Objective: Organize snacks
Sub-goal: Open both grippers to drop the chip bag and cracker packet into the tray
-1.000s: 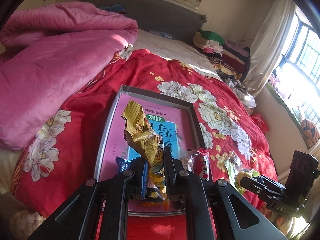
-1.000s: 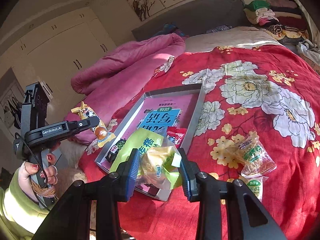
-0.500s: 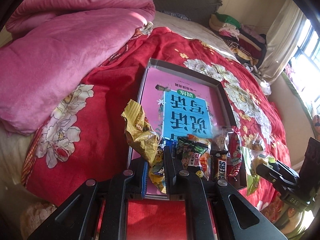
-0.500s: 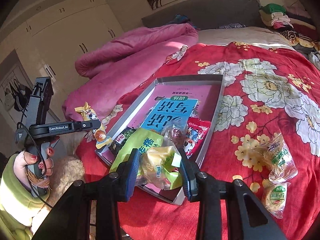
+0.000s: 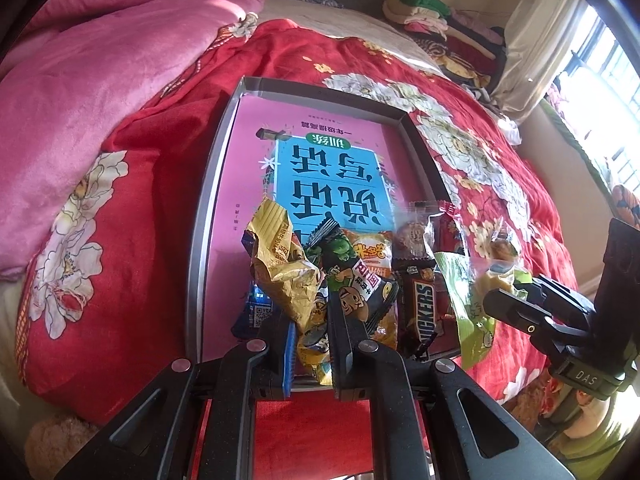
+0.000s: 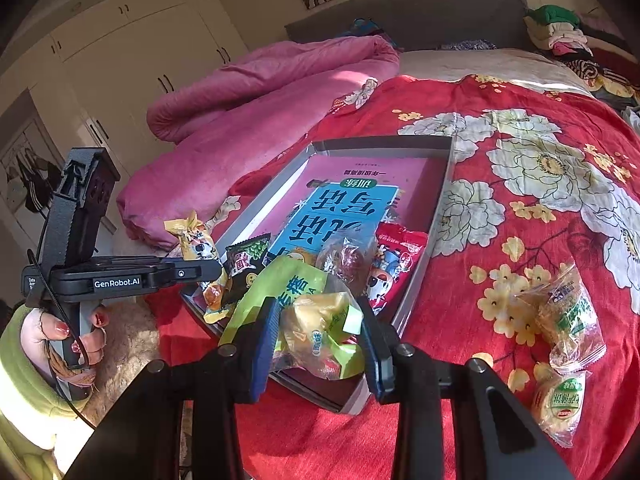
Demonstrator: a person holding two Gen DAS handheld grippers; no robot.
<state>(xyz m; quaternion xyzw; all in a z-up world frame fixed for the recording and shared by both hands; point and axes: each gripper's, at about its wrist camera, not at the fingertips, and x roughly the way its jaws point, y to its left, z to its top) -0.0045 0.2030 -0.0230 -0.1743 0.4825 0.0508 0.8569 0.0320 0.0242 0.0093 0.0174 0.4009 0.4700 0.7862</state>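
Far left of my right wrist view: a hand [image 6: 70,334] with painted nails wraps the left grip handle; the sleeve runs off the frame edge, so the arm is cut off. The left gripper [image 5: 311,334] points steeply down over the near left corner of the grey tray [image 5: 199,216]. Its jaws are pinched tight on a crumpled gold snack wrapper [image 5: 280,268]; the wrapper's lower end is hidden between the fingers, and I cannot tell whether it touches the tray floor.

Mid-tray: a pink and blue book [image 5: 336,168] lines the floor, its near end buried under a row of packets. The chocolate bar [image 5: 422,308] is readable; the blue packet [image 5: 256,312] behind the left finger is mostly hidden.

The right gripper [image 6: 318,330] tilts down over the tray's near right edge, jaws part closed, clamping a green and clear bag [image 6: 316,320] with a yellow pastry inside.

Right, on the red floral bedspread [image 6: 520,208]: two clear wrapped cakes [image 6: 568,320] lie outside the tray, labels too glary to read.
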